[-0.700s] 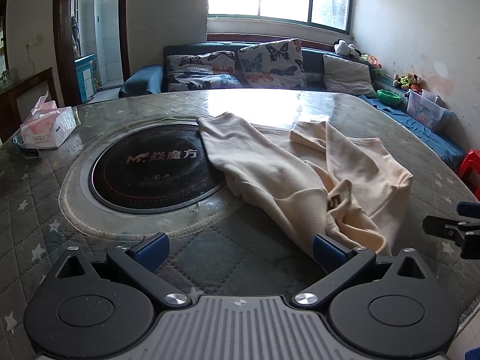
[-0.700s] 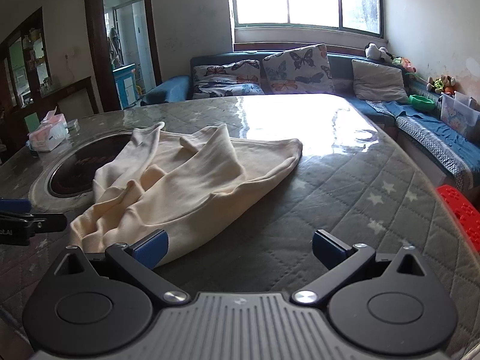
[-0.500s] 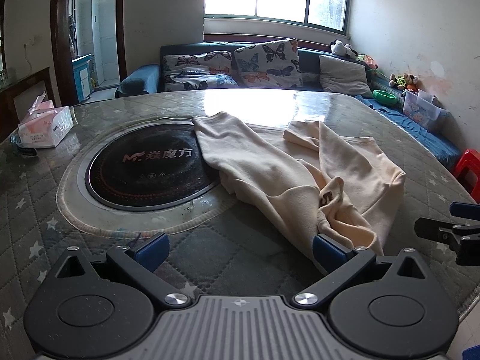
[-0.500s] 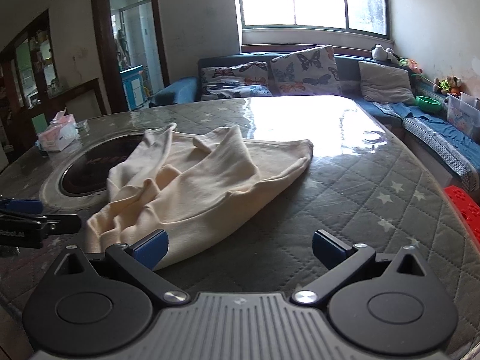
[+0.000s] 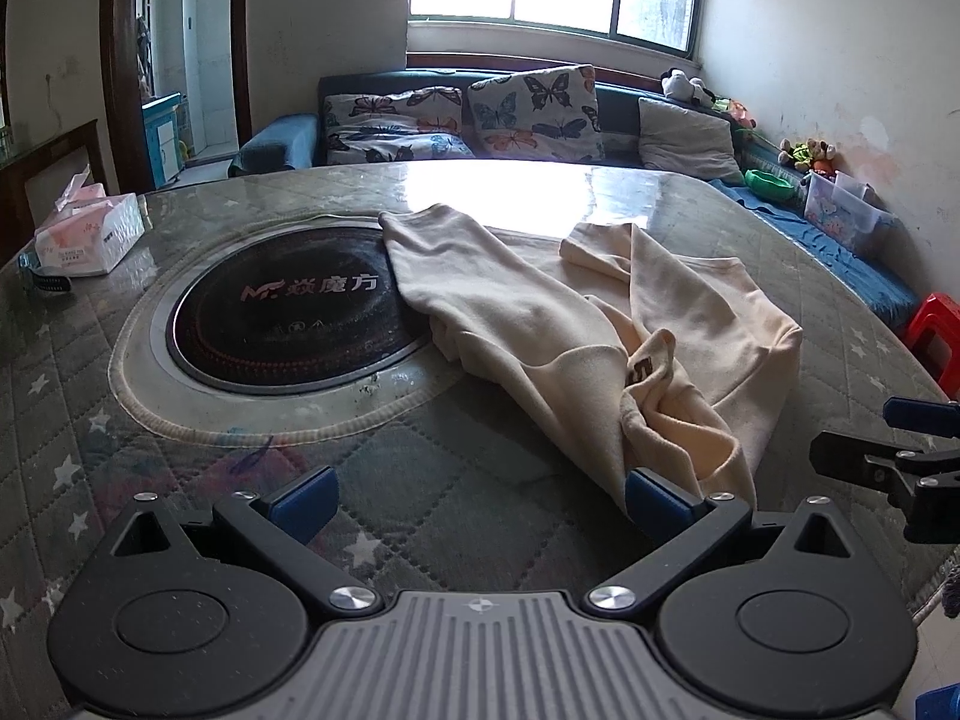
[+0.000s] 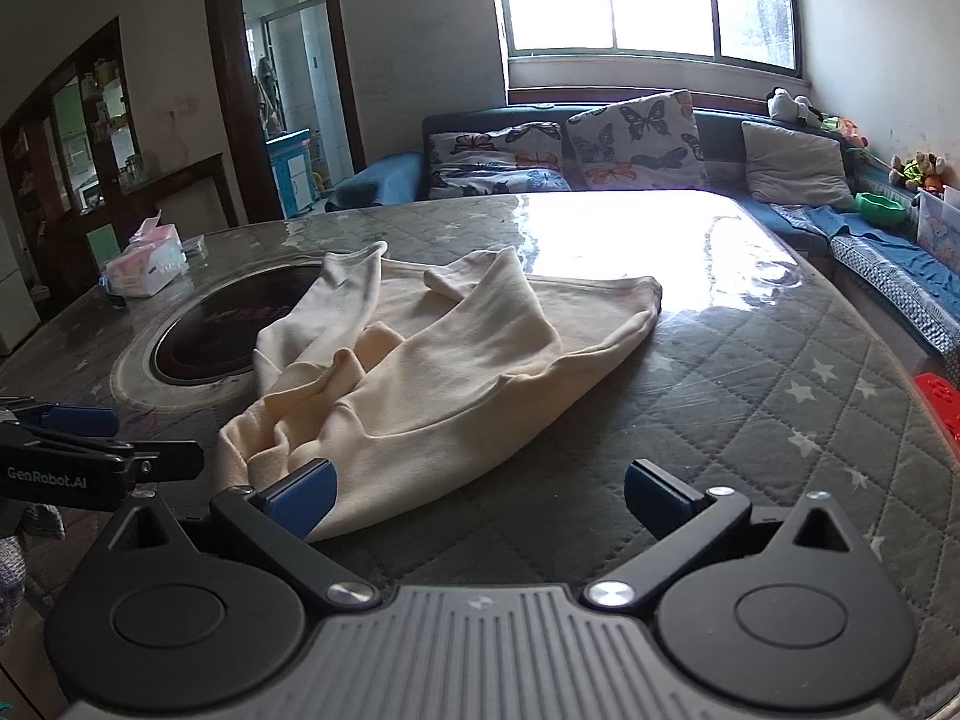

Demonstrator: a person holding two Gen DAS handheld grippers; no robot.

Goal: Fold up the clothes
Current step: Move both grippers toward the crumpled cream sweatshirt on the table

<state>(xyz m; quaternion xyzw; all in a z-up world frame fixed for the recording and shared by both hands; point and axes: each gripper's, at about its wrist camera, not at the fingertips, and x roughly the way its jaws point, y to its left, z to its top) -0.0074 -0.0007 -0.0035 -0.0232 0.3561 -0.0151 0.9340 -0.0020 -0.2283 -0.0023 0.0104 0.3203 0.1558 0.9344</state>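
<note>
A cream long-sleeved top (image 5: 576, 330) lies crumpled on the quilted table (image 5: 420, 480), one sleeve reaching over the round black hob. In the right wrist view the same top (image 6: 444, 366) spreads from the hob toward the table's middle. My left gripper (image 5: 480, 501) stands open just before the garment's near hem, its right blue pad touching the cloth edge. My right gripper (image 6: 480, 498) is open too, its left pad at the hem's near corner. Nothing is held. Each gripper shows at the edge of the other's view.
A round black induction hob (image 5: 288, 312) is set into the table at the left. A pink tissue box (image 5: 90, 234) sits at the far left edge. Beyond the table are a sofa with butterfly cushions (image 5: 528, 114), a red stool (image 5: 936, 330) and a doorway.
Both grippers have drawn back slightly toward the near table edge, so the garment sits a little farther ahead in both views. The cloth itself has not moved.
</note>
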